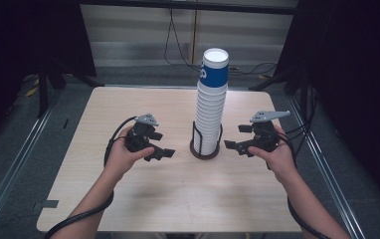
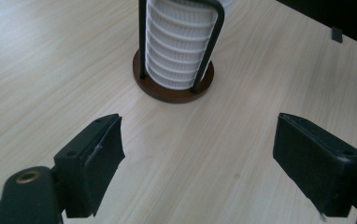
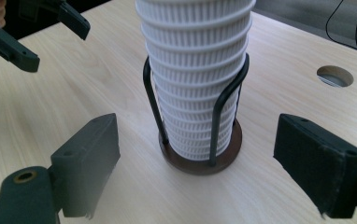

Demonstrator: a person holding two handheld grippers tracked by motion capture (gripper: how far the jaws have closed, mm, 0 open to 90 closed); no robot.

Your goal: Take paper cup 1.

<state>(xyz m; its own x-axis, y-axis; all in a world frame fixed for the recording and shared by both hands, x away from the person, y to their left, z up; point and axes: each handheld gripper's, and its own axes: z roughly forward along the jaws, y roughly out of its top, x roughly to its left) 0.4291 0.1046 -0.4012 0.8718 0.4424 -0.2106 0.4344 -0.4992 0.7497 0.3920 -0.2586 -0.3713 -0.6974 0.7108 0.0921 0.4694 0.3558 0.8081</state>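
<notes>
A tall stack of white ribbed paper cups stands in a black wire holder with a round brown base at the middle of the table; the top cup has a blue band. My left gripper hovers to the left of the holder, open, nothing between its jaws. My right gripper hovers to the right of it, also open and empty. In the left gripper view the cup stack and base lie ahead of the jaws. In the right gripper view the stack rises between the jaws but farther off, with the left gripper at the upper left.
The light wooden table has rounded corners and a round cable hole near the far side. Metal rails run along the floor on both sides. Cables lie on the floor behind the table. Dark curtains close in the left and right.
</notes>
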